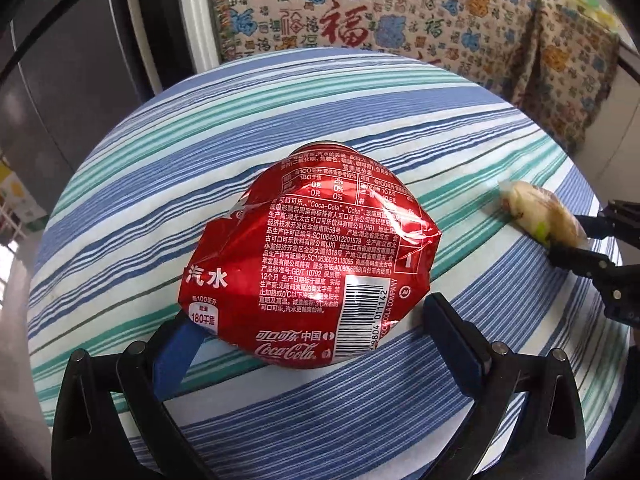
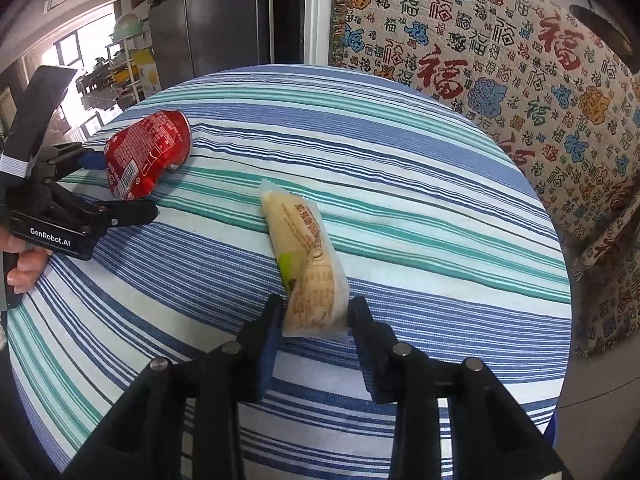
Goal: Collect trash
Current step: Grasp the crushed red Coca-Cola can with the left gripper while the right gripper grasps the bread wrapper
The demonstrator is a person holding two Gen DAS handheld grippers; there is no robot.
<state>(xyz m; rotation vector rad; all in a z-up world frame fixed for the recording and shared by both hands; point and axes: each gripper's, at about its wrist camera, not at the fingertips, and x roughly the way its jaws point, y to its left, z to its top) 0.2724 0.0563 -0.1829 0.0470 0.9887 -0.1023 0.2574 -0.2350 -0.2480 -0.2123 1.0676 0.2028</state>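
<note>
A crushed red Coca-Cola can (image 1: 304,256) lies on the striped tablecloth (image 1: 360,112). My left gripper (image 1: 308,320) has its fingers on either side of the can's near end, closed against it. The can also shows at the left of the right wrist view (image 2: 146,152), between the left gripper's fingers (image 2: 112,184). A yellowish plastic food wrapper (image 2: 306,264) lies mid-table. My right gripper (image 2: 316,316) straddles its near end, fingers touching its sides. The wrapper also shows at the right of the left wrist view (image 1: 540,216), with the right gripper (image 1: 576,236) on it.
The round table's edge curves close in front (image 2: 280,452). A patterned cloth with red and blue characters (image 2: 500,60) hangs behind the table. A dark fridge (image 2: 216,20) stands at the back left. A hand (image 2: 24,256) holds the left gripper.
</note>
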